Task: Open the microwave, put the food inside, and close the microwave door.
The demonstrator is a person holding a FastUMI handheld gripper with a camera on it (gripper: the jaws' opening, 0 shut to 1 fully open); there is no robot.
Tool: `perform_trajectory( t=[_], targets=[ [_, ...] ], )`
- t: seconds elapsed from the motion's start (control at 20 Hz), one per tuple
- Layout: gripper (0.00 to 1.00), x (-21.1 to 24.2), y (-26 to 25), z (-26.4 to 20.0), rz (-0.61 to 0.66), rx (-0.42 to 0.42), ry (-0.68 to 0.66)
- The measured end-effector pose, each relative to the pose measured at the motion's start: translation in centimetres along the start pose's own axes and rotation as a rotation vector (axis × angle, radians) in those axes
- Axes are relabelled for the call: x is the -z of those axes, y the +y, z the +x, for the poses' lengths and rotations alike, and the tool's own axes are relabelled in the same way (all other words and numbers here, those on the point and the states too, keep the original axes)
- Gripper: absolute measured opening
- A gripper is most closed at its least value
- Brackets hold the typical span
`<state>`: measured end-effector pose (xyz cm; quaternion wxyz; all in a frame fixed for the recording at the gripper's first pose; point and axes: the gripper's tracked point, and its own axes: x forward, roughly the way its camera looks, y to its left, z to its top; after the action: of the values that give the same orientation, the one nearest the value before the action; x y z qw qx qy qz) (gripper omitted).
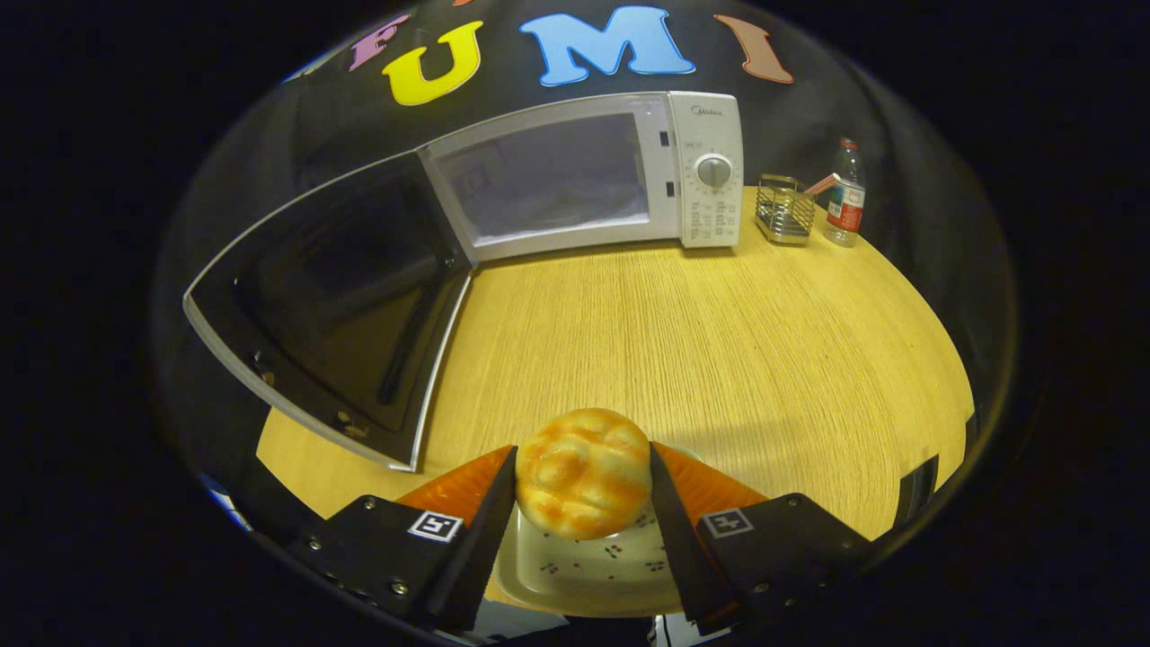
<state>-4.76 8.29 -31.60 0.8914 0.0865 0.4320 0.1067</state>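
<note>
At the bottom centre of the frame the gripper (583, 490) is clamped on the bun (583, 473), one finger pressed against each flank, apparently gripping it by its widest part so the soft, round food cannot roll out. The bun sits just above the small white plate (588, 568), whose rim carries little cherry prints; whether it touches the plate cannot be told. In the upper left the microwave door (328, 310) is swung wide open toward the camera, leaving the cavity (557, 180) in the upper centre free to receive the food, so the opening step looks done and the carry across the bare wooden table (701, 341) comes next. The microwave (710, 171) has a brand mark above its dial, seemingly "Midea". To the upper right stand a wire holder (784, 212) and a labelled bottle (845, 194).
</note>
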Motion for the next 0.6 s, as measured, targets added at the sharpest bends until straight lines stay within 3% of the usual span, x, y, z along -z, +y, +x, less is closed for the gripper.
perform_trajectory(
  t=[0.6],
  targets=[
    [0.81, -14.8, 4.9, 4.2, 0.047, -0.131, -0.257]
  ],
)
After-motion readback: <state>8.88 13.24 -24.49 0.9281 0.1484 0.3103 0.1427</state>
